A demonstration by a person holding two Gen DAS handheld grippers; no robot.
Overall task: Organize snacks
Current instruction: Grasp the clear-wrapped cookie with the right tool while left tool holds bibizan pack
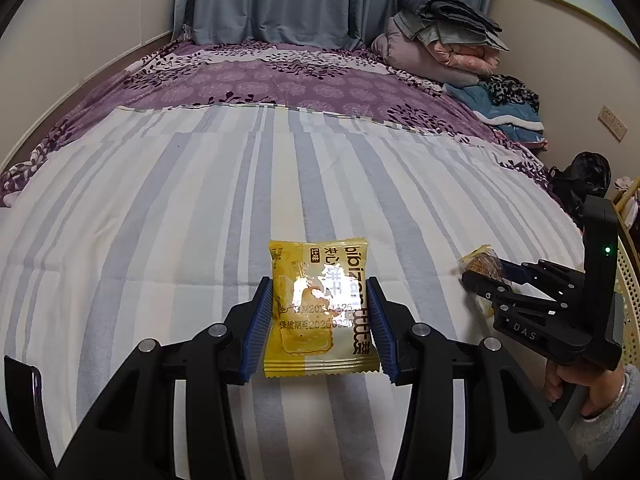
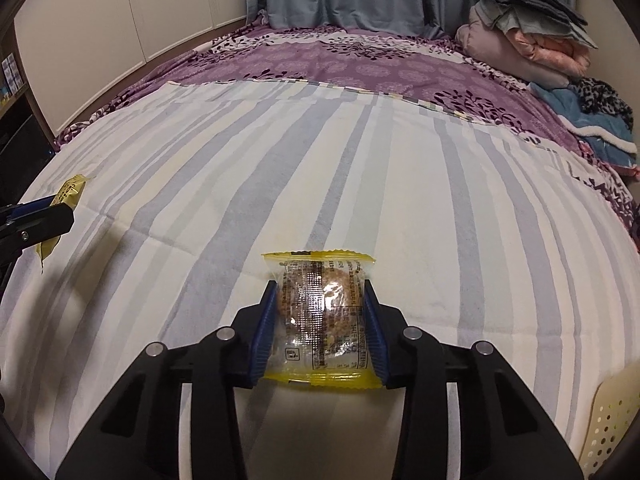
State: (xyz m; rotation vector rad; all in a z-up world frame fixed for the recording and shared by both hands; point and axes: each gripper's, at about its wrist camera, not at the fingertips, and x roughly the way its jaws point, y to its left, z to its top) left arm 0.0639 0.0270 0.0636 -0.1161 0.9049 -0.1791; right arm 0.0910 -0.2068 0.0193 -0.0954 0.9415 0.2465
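Left gripper closed on yellow biscuit packet; right gripper closed on clear cake packet. Basket near right: carry level, release low, no squeezing.

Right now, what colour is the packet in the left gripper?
Yellow, with a biscuit pictured on it; the packet shows best in the left wrist view.
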